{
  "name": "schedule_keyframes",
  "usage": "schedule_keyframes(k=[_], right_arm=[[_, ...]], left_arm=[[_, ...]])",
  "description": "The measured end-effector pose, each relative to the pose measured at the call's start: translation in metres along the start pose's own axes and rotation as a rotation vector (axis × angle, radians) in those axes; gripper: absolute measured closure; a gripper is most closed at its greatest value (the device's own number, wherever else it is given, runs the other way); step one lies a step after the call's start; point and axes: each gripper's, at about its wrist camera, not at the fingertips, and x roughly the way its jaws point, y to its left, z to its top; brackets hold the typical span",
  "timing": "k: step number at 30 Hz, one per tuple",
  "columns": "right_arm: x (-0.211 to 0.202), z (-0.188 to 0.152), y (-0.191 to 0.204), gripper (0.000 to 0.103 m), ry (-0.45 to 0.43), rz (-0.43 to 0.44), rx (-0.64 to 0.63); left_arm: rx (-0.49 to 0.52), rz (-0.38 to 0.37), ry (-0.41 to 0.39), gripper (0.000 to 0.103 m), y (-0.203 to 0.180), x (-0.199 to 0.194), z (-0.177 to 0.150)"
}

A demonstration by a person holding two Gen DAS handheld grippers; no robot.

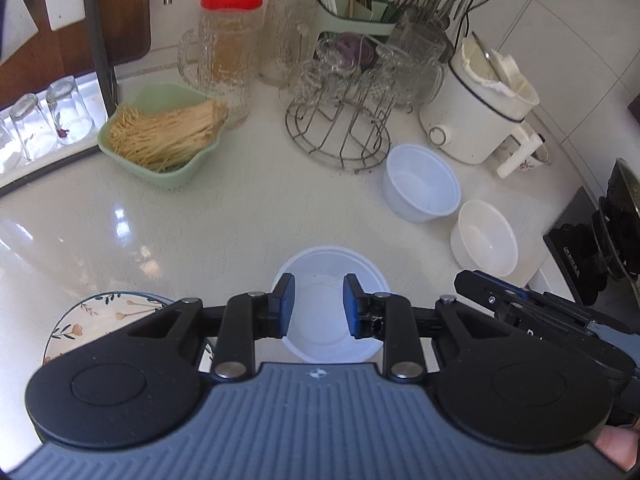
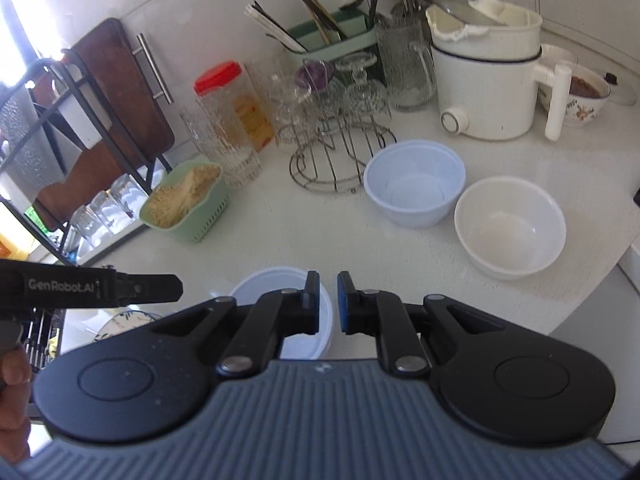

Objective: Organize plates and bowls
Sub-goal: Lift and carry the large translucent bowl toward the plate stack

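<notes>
Hovering over the near white bowl [image 1: 331, 304], left gripper [image 1: 319, 306] is parted and empty, right gripper [image 2: 328, 304] nearly clenched, also empty.

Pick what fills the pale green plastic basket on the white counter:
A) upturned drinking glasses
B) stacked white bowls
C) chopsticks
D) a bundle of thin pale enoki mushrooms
D: the pale green plastic basket holds a bundle of thin pale enoki mushrooms lying on its side.
</notes>
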Motion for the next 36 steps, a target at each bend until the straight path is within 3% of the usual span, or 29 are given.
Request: schedule_keyframes(k=[8,20,36], right_arm=[[-0.018,0.014,-0.013,0.09,-0.045,0.028,-0.039],[-0.025,0.018,-0.053,0.09,-0.05,0.029,-0.076],[-0.036,0.01,-0.068,0.09,-0.054,-0.096,0.035]], left_arm=[[0.016,0.027,-0.057,0.073,-0.028,-0.015,0.002],[0.013,0.056,-0.074,0.073,-0.074,0.0,0.0],[0.121,-0.041,-0.027,0.073,-0.093,0.016,0.002]])
